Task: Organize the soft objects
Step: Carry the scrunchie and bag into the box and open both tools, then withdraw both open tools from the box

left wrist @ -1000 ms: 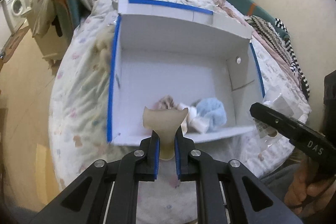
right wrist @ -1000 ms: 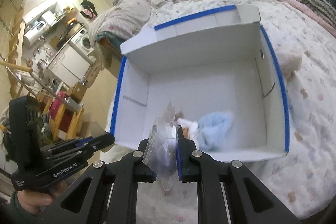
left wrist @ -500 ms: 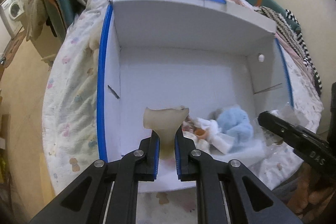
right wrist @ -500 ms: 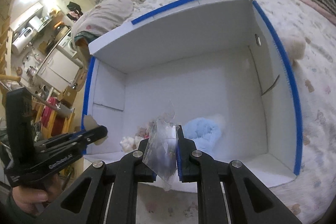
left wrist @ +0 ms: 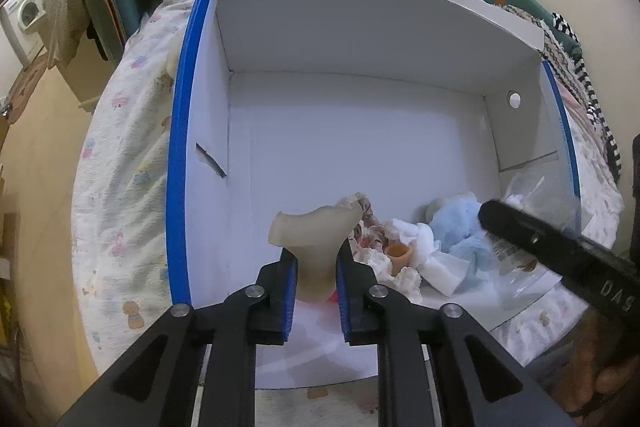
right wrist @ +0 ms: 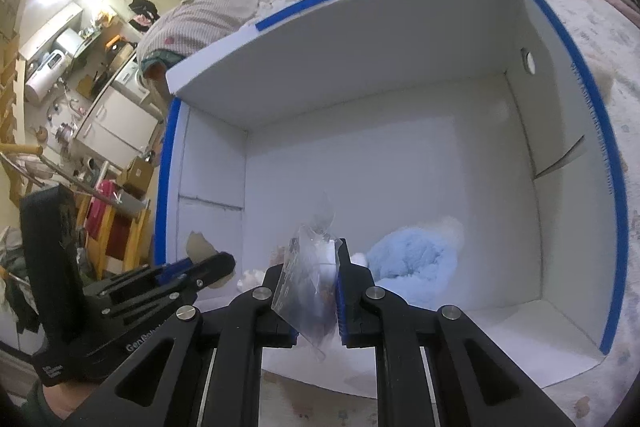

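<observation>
Rumpled floral bedding [left wrist: 120, 163] carries a white cardboard box with blue-taped rims [left wrist: 178, 163], both grippers held over its near edge.

Inside the box, against the near wall, lie a fluffy light-blue plush toy [left wrist: 460, 231], white cloth pieces [left wrist: 430, 251], a small orange cup-shaped item [left wrist: 398, 253] and patterned fabric scraps [left wrist: 366, 215]. The left gripper [left wrist: 316, 267] has just been easing its jaws slightly apart, though the blue pads [left wrist: 290, 291] sit against a translucent beige soft silicone piece [left wrist: 316, 239] standing between them. The right gripper [right wrist: 316, 291] pinches a clear crinkled plastic bag [right wrist: 310, 283] with dark contents, jaws nearly together, above the blue plush.
</observation>
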`<act>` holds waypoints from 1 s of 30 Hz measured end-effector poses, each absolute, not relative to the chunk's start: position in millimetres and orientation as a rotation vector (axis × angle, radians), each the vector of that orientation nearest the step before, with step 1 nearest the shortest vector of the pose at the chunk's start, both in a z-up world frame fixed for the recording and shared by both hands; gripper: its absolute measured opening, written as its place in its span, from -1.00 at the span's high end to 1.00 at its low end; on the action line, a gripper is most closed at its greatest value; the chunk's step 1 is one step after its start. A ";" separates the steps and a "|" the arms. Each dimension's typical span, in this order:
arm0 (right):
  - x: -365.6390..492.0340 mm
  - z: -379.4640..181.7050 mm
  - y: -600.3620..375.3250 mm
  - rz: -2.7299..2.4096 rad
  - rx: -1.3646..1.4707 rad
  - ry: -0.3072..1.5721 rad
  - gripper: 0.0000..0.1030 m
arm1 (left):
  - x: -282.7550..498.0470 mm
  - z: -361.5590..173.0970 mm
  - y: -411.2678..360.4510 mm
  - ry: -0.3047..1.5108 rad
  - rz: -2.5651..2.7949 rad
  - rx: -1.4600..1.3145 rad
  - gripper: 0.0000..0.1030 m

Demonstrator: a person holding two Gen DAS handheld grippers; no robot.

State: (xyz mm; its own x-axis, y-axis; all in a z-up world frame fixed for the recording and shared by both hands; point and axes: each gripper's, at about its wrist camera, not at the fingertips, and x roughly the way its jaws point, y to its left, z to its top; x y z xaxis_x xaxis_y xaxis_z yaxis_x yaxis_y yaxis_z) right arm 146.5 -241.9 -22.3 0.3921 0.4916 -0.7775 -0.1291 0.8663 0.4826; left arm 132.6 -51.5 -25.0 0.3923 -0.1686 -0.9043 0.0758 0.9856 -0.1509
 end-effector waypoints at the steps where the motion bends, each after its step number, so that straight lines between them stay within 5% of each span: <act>1: 146.3 -23.9 -241.2 0.410 0.375 1.112 0.69 | 132.3 -24.9 -51.9 1.158 -0.155 -0.094 0.69; 5: 147.6 -32.3 -239.1 0.427 0.407 1.157 0.56 | 127.9 -23.5 -53.4 1.146 -0.179 -0.120 0.47; 7: 147.3 -32.3 -240.4 0.414 0.411 1.154 0.09 | 125.1 -22.5 -53.6 1.138 -0.176 -0.124 0.30; 8: 147.4 -32.0 -241.9 0.417 0.428 1.153 -0.36 | 124.2 -21.9 -53.5 1.137 -0.177 -0.125 0.24; 13: 144.7 -26.0 -250.1 0.380 0.451 1.114 -0.48 | 118.2 -13.5 -53.2 1.100 -0.177 -0.125 -0.24; 17: 142.3 -23.5 -255.5 0.342 0.468 1.106 -0.94 | 115.6 -7.0 -51.6 1.072 -0.159 -0.126 -0.31; 30: 128.9 -11.6 -257.6 0.277 0.357 1.037 -1.00 | 103.3 5.9 -44.6 1.044 -0.034 -0.081 -0.31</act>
